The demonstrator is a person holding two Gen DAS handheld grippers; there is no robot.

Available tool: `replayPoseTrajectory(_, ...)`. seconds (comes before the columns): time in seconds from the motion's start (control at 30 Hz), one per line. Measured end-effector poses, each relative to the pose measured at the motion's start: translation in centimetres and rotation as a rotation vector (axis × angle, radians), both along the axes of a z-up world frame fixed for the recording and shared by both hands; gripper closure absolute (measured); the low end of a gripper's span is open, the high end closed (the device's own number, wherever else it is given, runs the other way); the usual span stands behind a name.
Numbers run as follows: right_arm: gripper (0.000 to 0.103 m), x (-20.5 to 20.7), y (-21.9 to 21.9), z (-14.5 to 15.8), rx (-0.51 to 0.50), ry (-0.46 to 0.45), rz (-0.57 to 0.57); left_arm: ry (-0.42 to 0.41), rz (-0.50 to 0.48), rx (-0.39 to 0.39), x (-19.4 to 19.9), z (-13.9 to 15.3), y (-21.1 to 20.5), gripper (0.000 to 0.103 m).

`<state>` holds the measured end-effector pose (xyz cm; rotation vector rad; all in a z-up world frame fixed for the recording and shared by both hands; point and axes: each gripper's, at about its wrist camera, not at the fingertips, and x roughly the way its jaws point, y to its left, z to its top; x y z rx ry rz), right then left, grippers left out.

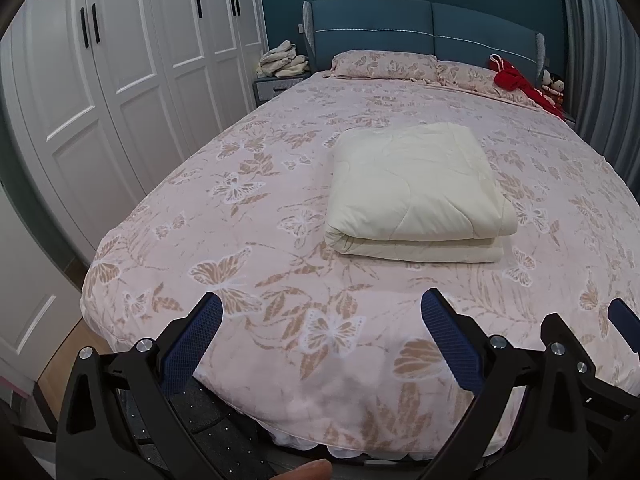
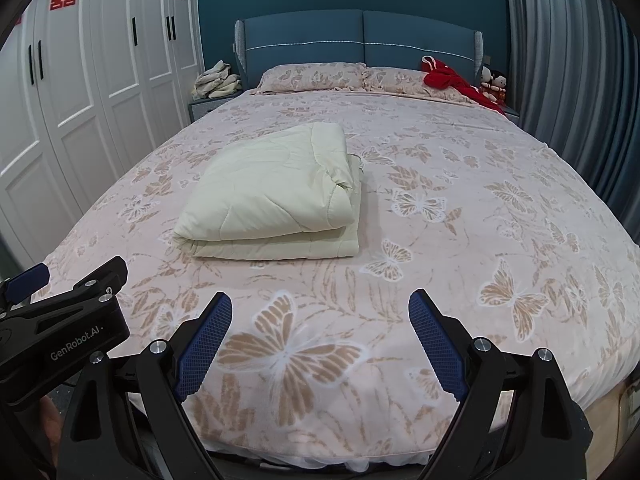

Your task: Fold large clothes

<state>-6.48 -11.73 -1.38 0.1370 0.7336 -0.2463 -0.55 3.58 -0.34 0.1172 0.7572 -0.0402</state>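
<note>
A cream quilt [image 1: 416, 192] lies folded into a thick rectangular stack on the pink butterfly-print bed [image 1: 260, 184]; it also shows in the right wrist view [image 2: 276, 192], left of centre. My left gripper [image 1: 322, 308] is open and empty above the foot of the bed, well short of the quilt. My right gripper [image 2: 320, 306] is open and empty too, beside the left one. The right gripper's finger shows at the left view's right edge [image 1: 624, 316], and the left gripper's body shows at the right view's left edge [image 2: 60, 312].
White wardrobe doors [image 1: 120, 80] line the left wall. A nightstand with crumpled cloths [image 1: 282, 64] stands by the blue headboard [image 1: 424, 28]. Two pillows [image 1: 384, 65], a red garment [image 1: 520, 84] and dolls [image 1: 554, 84] lie at the head. Grey curtains [image 2: 568, 60] hang at right.
</note>
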Motion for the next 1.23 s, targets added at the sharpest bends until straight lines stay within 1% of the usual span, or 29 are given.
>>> replayPoseTrajectory(0.6,0.015,0.06,0.3,0.22,0.018,0.008,-0.016,-0.001,-0.004,-0.001,-0.04,-0.11,-0.1,0.007)
replayPoseTrajectory(0.73,0.015,0.13,0.42,0.09,0.019,0.009,-0.017,0.0,-0.015,-0.005,0.06,-0.17,-0.01,0.01)
replayPoseTrajectory(0.87,0.015,0.15,0.51,0.06,0.021,0.009,-0.016,-0.001,-0.021,-0.022,0.24,-0.36,0.35,0.011)
replayPoseTrajectory(1.23,0.015,0.17,0.93,-0.09,0.012,0.012,-0.021,0.007,-0.021,-0.006,0.25,-0.59,0.33,0.012)
